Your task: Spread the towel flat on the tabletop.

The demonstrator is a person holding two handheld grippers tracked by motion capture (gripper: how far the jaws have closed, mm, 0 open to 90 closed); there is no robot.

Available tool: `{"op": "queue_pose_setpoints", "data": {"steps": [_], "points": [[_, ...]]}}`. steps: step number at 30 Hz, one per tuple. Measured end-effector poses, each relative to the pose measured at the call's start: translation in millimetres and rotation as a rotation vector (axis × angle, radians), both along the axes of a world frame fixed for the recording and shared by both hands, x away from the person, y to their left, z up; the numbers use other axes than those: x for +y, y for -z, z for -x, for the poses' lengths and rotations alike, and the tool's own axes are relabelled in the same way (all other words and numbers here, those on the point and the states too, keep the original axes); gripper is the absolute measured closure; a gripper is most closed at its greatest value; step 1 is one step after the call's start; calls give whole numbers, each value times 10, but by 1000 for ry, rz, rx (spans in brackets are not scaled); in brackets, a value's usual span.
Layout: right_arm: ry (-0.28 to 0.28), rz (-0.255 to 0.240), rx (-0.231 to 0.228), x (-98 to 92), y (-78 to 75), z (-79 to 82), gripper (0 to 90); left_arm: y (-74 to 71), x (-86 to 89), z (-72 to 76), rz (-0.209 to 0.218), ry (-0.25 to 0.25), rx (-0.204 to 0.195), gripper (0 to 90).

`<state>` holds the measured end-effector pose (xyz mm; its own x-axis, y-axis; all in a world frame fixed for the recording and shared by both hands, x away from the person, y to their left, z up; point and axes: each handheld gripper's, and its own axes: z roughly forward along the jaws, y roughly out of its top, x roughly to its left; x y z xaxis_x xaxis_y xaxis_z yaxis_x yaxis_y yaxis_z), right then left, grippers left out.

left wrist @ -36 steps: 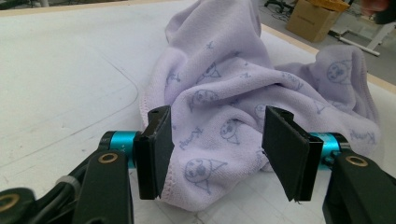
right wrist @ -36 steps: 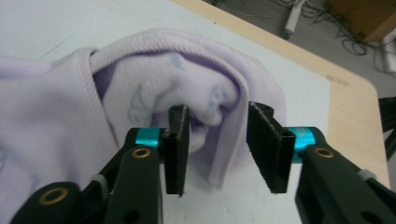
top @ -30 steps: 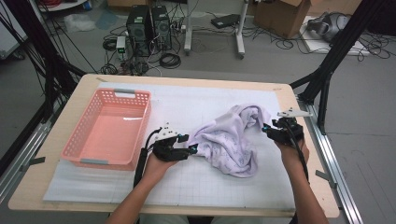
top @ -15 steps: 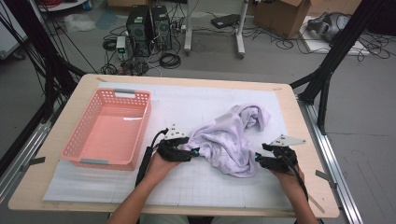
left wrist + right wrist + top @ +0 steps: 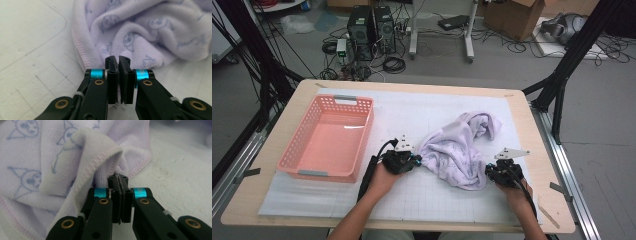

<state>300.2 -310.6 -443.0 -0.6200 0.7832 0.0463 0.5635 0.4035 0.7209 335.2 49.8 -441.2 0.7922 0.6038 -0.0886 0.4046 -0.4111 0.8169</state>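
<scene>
Since the earlier frame the right tool [image 5: 490, 171] has come down from the towel's [image 5: 458, 150] far right side to its near right corner, and both tools' jaws have just been closing. The left tool [image 5: 417, 161] meets the towel's left edge, jaws together; whether hem is pinched between them is hard to make out, since the pads hide the contact. The right tool's jaws are also together, just under a folded hem, with any cloth between them hidden. The towel lies crumpled on the counter [image 5: 522, 125] between both tools. A basket [image 5: 302, 150] sits left of the left tool.
</scene>
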Motion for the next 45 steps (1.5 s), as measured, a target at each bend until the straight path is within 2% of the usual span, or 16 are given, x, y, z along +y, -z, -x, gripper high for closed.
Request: {"op": "queue_pose_setpoints", "data": {"steps": [4, 5, 8, 10, 14, 19, 20, 21, 22, 23, 25, 28, 31, 34, 39, 45], "points": [[19, -58, -98, -78, -175, -3, 900, -127, 105, -43, 107, -54, -28, 862], [19, -58, -98, -78, -175, -3, 900, -168, 130, -75, 131, -63, -29, 862], [79, -80, -162, -154, -355, -134, 900, -287, 162, -174, 158, -80, -40, 861], [97, -75, -165, -160, -384, -184, 900, -331, 161, -253, 171, -98, -44, 861], [154, -56, -174, -175, -416, -477, 900, -344, 146, -414, 169, -146, -45, 861], [211, -45, -188, -196, -435, -620, 900, -281, 138, -492, 133, -177, -32, 861], [272, -24, -208, -252, -449, -663, 900, -277, 140, -493, 137, -178, -28, 860], [272, -24, -208, -252, -449, -663, 900, -277, 140, -489, 135, -177, -28, 860], [355, -24, -214, -353, -451, -695, 900, -281, 141, -485, 129, -176, -29, 859], [355, -24, -214, -353, -451, -695, 900, -286, 142, -480, 126, -176, -34, 859], [420, -59, -168, -503, -411, -723, 900, -296, 150, -479, 123, -189, -46, 853], [383, -48, -154, -503, -386, -696, 900, -285, 157, -487, 121, -209, -39, 828], [334, -16, -162, -468, -371, -598, 837, -269, 137, -450, 126, -228, -27, 568], [341, -2, -187, -490, -378, -490, 727, -302, 110, -369, 110, -177, -29, 462], [335, 52, -259, -550, -437, -206, 689, -415, 50, -228, 148, -92, -56, 441], [343, 21, -304, -612, -522, -38, 652, -242, -114, -155, 93, -26, 0, 447]]}}
